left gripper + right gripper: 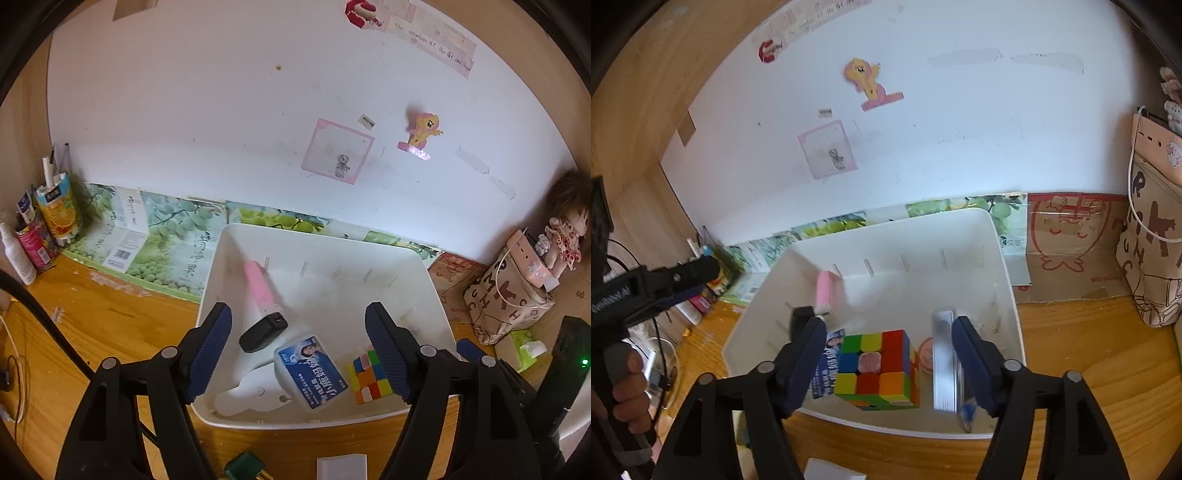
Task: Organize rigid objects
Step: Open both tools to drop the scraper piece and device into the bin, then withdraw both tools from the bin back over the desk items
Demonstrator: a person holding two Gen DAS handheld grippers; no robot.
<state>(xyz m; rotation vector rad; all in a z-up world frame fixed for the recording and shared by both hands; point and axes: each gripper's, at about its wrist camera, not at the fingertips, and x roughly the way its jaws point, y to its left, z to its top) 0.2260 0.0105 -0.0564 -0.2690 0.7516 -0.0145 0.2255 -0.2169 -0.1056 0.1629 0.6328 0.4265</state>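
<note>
- A white plastic bin (424, 280) sits on a wooden table (110, 332), pushed back near a white wall.
- Several hard items already lie inside it: a colourful puzzle cube (877, 369), a white box with a blue label (312, 369), a small black block (263, 332), a pink-handled white item (258, 286), a flat silver bar (943, 362) and a small pink round thing (925, 356).
- Judging by this, most of the sorting looks done.
- Still outside the bin, on the table at the near edge of the left view, are a small green object (243, 467) and a flat white piece (341, 467); these may be what is left.
- The left tool (301, 347) hangs over the near part of the bin with its jaws spread wide. The black block and labelled box lie between and below them, but the pads press on nothing.
- The right tool (890, 362) also stands released, jaws apart. The cube sits between them with gaps on both sides; whether the right pad touches the silver bar just beside it, I cannot tell.
- A hand (629, 391) gripping the left tool's handle shows at the edge of the right view.
</note>
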